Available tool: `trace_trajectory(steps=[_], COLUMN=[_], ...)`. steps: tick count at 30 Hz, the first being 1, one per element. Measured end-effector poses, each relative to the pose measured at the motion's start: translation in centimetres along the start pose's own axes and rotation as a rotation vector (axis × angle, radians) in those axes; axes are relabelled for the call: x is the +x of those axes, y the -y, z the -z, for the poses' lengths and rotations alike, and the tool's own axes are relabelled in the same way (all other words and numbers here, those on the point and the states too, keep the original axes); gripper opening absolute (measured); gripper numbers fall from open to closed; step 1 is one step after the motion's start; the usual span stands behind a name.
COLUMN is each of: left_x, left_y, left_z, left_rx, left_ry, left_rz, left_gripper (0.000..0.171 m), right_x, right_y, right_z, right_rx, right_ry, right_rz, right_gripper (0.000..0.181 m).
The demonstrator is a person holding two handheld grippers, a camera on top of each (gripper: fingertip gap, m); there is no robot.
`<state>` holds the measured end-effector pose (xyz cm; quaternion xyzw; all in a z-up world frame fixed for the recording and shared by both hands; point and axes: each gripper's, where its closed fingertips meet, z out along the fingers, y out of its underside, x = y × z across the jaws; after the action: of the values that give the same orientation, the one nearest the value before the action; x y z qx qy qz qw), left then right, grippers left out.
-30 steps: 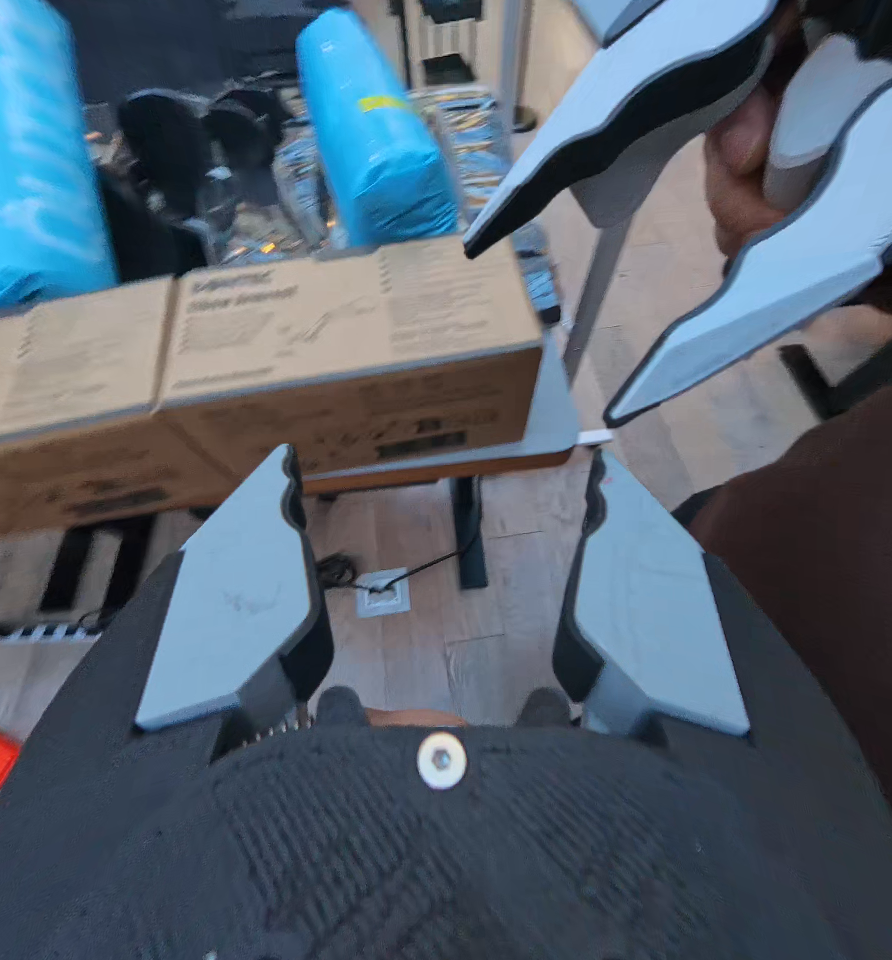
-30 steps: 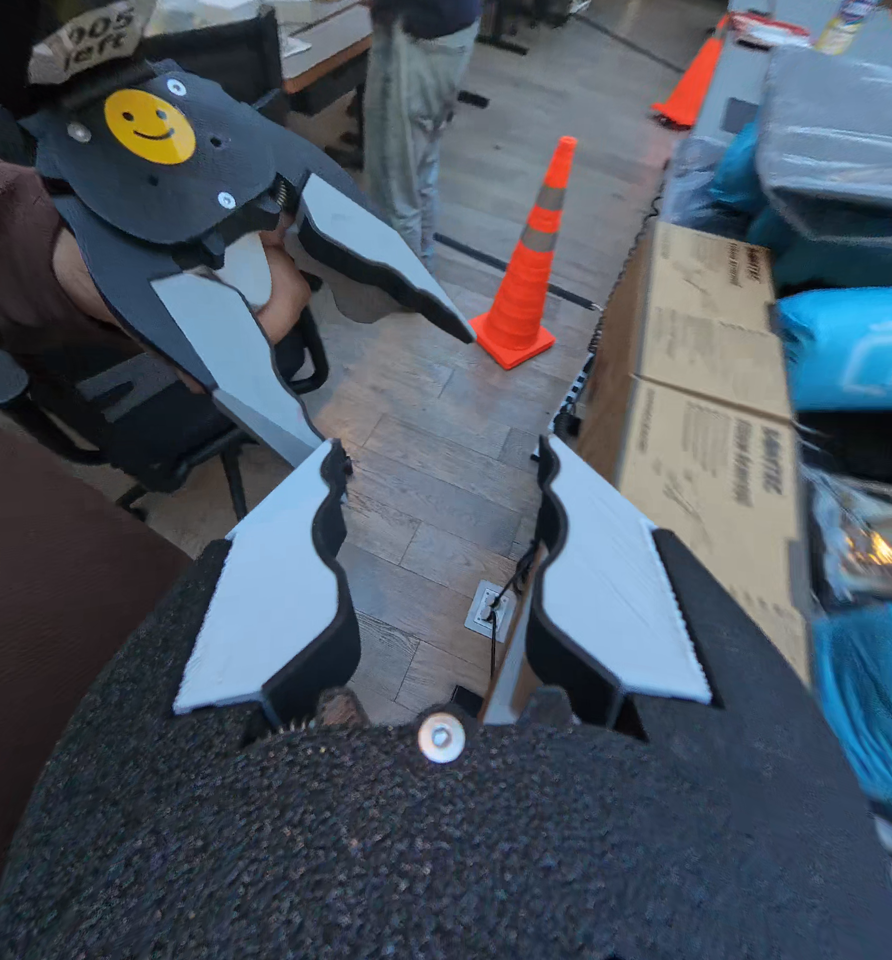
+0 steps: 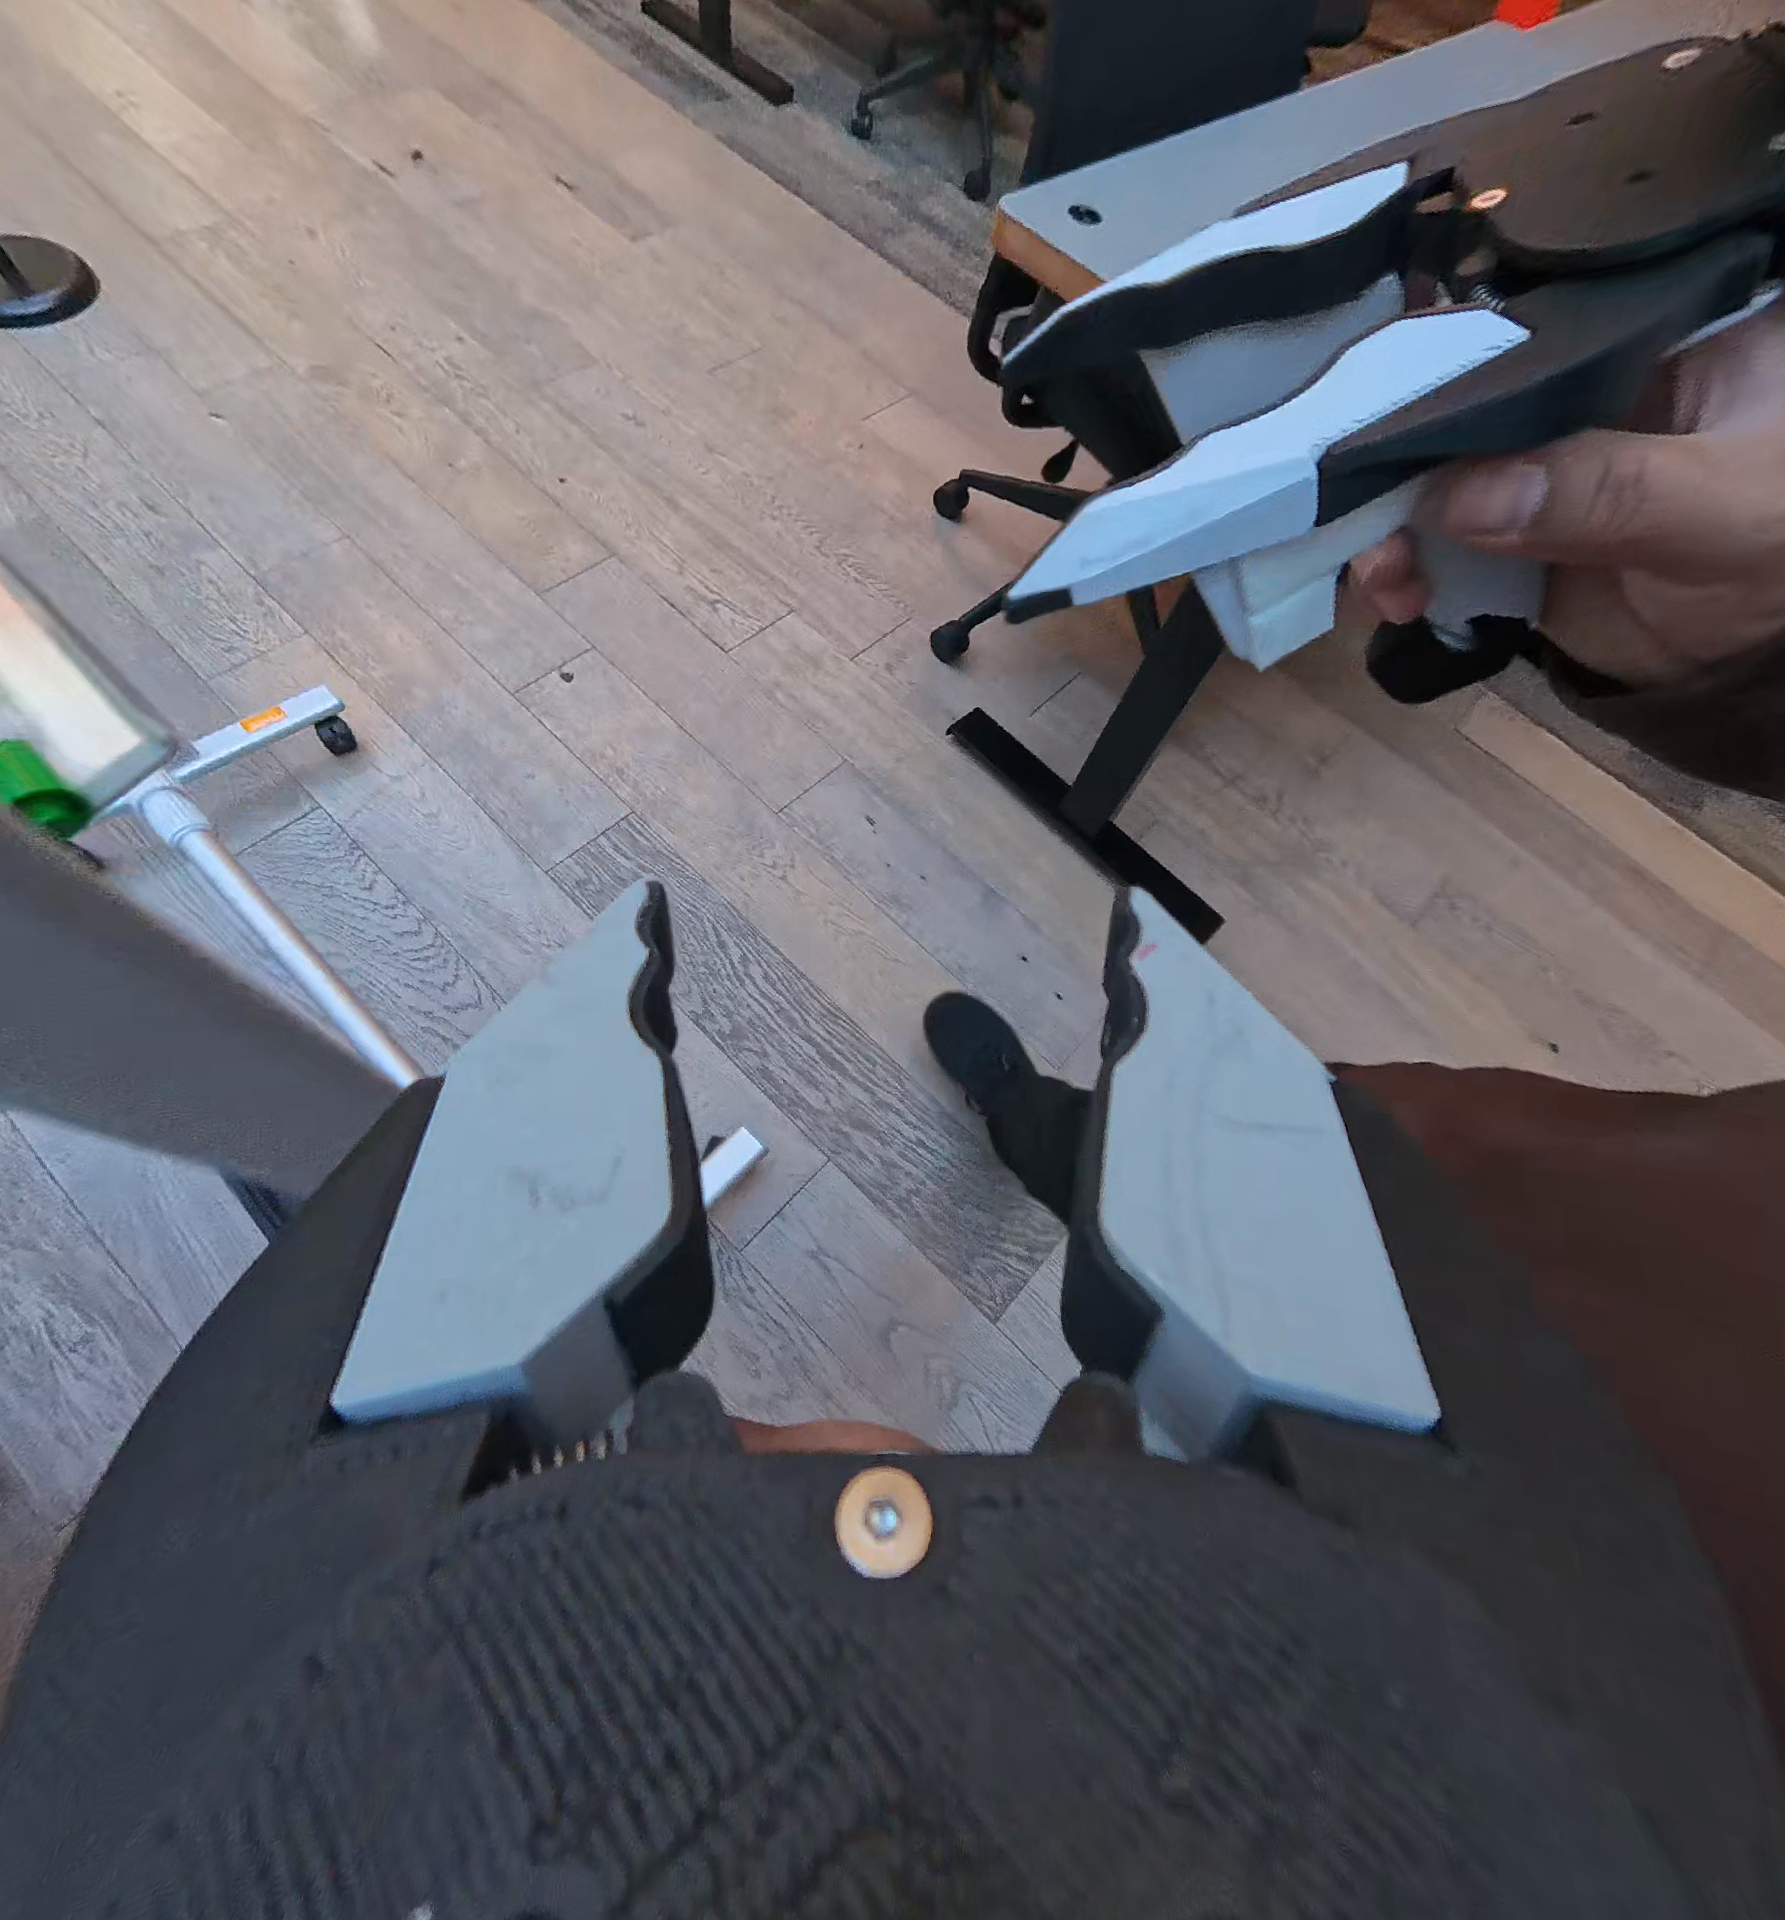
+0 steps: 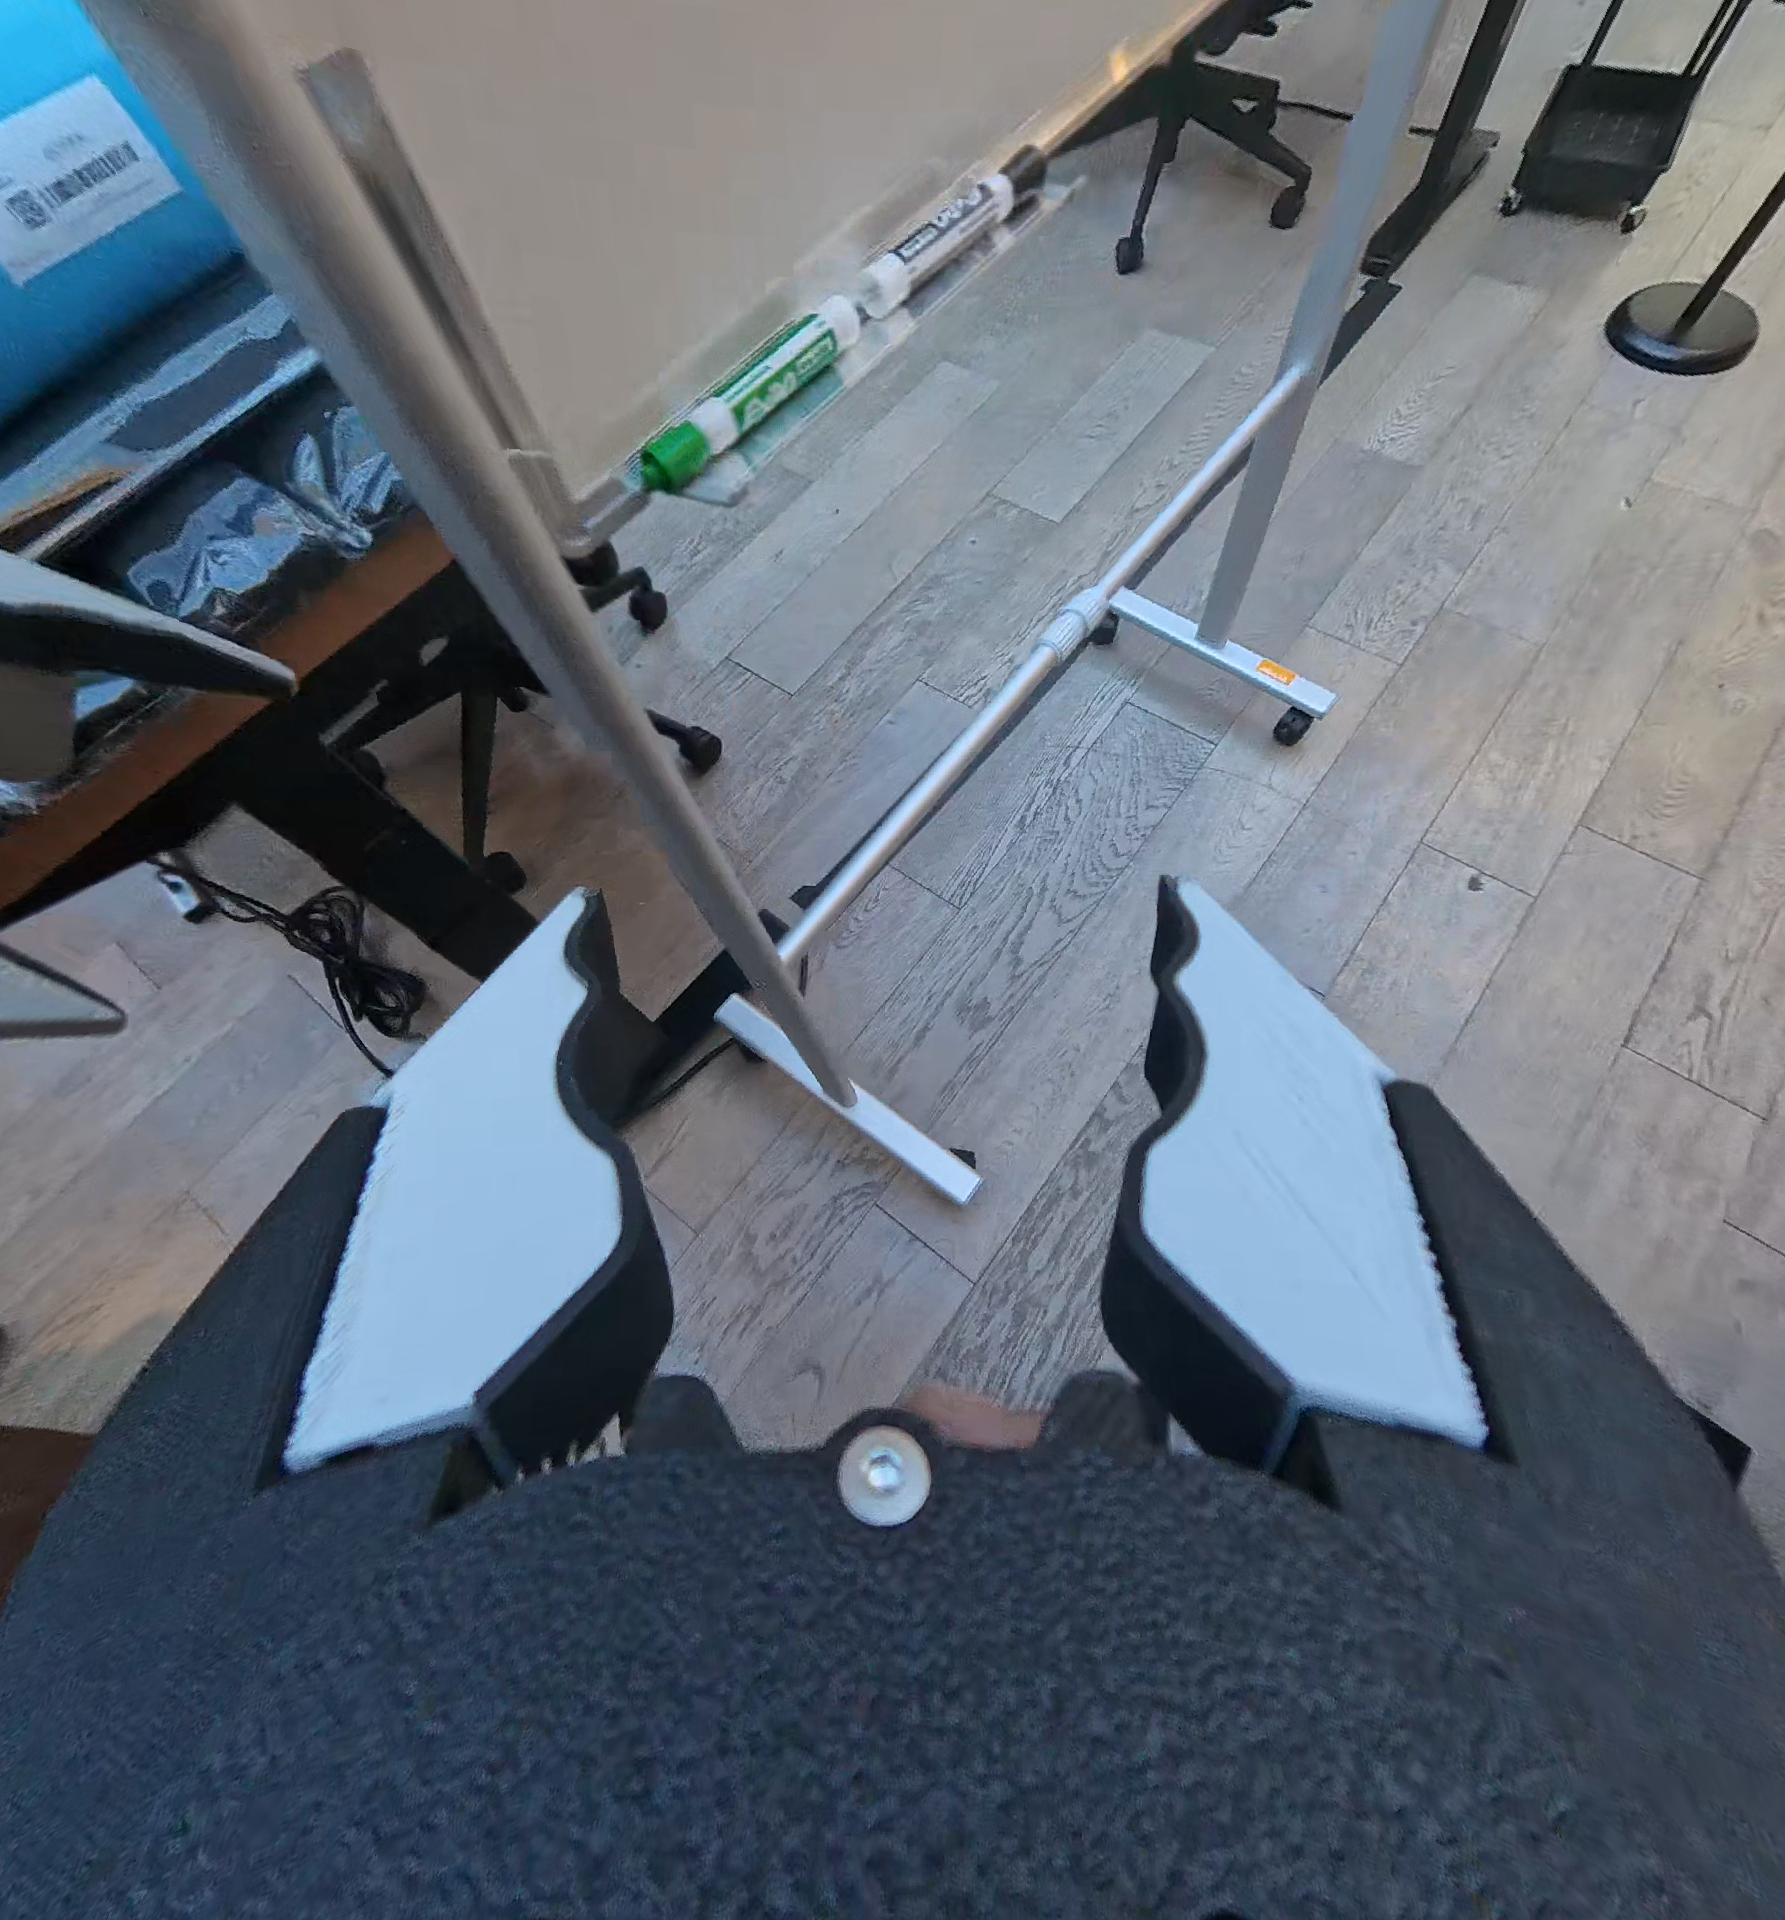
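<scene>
My left gripper (image 3: 886, 914) is open and empty, held above the wood floor (image 3: 514, 436); a black shoe (image 3: 981, 1049) shows between its fingers far below. My right gripper (image 4: 875, 899) is open and empty, pointing down at the foot (image 4: 857, 1112) of a wheeled whiteboard stand. In the left wrist view the right gripper (image 3: 1018, 478) shows at the upper right, open, held by a hand (image 3: 1636, 540). The left gripper's fingers (image 4: 88, 623) reach in at the left edge of the right wrist view.
A whiteboard (image 4: 722, 135) on a wheeled metal stand carries a green marker (image 4: 753, 405) and a black marker (image 4: 950, 229) in its tray. A desk (image 3: 1075, 208) and office chairs (image 3: 929, 62) stand behind. A blue roll (image 4: 36, 208), a stanchion base (image 4: 1683, 327) and a black cart (image 4: 1594, 135) are around.
Both grippers have swung away from the cardboard boxes and the orange cone and now look down at the floor and the whiteboard stand. Both have stayed open and empty.
</scene>
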<state>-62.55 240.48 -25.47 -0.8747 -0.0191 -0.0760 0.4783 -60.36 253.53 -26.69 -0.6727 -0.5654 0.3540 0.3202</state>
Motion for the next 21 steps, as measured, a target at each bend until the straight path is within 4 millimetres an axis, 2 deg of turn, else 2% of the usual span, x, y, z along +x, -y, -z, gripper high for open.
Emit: trace_trajectory(steps=[2,4,6,8,10,13,15,17,19,21], left_x=[0.0,0.3,0.4,0.7,0.7,-0.4,-0.9,-1.6,-2.4,-3.0], left_y=[1.1,1.8,1.4,-0.1,-1.2,-0.8,-0.7,-0.8,-0.8,-0.7], left_z=[-3.9,-8.7,-13.8,-18.3,-21.6,-24.9,-26.7,-28.2,-29.7,-31.4], left_rx=[-0.020,-0.037,-0.085,-0.181,-0.294,-0.350,-0.393,-0.441,-0.468,-0.463], left_ry=[0.017,0.019,0.020,0.010,0.010,0.055,0.057,0.056,0.058,0.048], left_rz=[0.018,0.046,0.077,0.140,0.185,0.195,0.214,0.191,0.172,0.195], left_gripper=[0.081,0.074,0.059,0.044,0.050,0.052,0.053,0.053,0.052,0.050], right_x=[2.0,5.2,8.8,12.3,15.5,20.0,22.6,24.3,24.5,23.9], right_y=[-1.3,-2.5,-3.6,-4.5,-4.3,-3.5,-2.1,1.1,4.7,7.4], right_z=[-1.2,-1.6,-1.1,0.1,1.7,2.4,1.7,1.0,0.4,-0.7], right_rx=[-0.063,-0.079,-0.069,-0.092,-0.078,-0.040,-0.019,0.058,0.159,0.209], right_ry=[0.131,0.196,0.237,0.275,0.301,0.307,0.293,0.275,0.300,0.362], right_rz=[0.042,0.079,0.083,0.066,0.091,0.179,0.204,0.231,0.289,0.360], right_gripper=[0.101,0.088,0.083,0.080,0.080,0.079,0.081,0.082,0.074,0.071])
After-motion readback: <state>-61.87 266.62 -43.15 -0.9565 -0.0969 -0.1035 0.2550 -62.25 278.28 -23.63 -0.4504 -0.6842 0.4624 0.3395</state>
